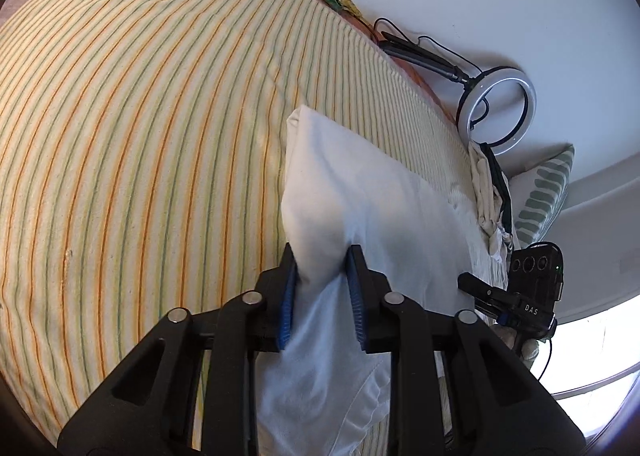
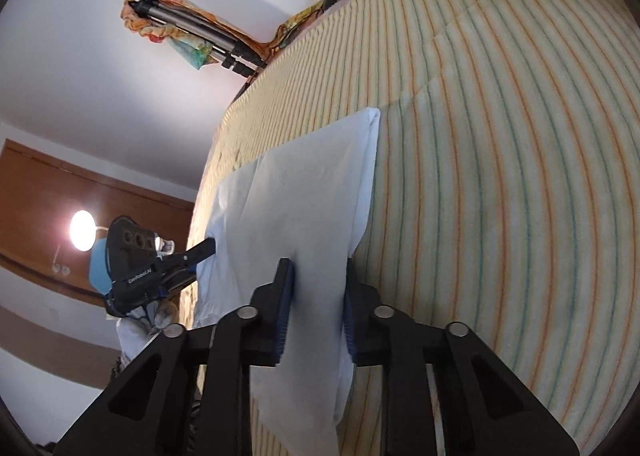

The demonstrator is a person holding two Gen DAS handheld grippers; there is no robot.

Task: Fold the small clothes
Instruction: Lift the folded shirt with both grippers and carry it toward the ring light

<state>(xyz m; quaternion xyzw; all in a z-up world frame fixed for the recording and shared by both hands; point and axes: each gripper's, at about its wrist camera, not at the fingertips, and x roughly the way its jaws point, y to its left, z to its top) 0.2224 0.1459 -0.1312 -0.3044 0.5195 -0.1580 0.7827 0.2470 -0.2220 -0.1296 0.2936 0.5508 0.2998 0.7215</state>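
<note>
While the lower hem of the white cotton garment (image 1: 360,216) runs out of frame, the left gripper (image 1: 322,288) pinches its fold and the right gripper (image 2: 316,304) clamps its other edge, on the yellow-striped bedsheet (image 1: 140,116) beneath white walls (image 2: 80,36).

"DAS" printed in white on right gripper (image 1: 520,306) body, lower right of left-wrist view. Small white lettering on left gripper (image 2: 160,268), lower left of right-wrist view, illegible.

The garment (image 1: 360,216) lies on the bed (image 1: 140,136), right of centre in the left wrist view; a ring lamp (image 1: 498,108) stands behind it, upper right.
</note>
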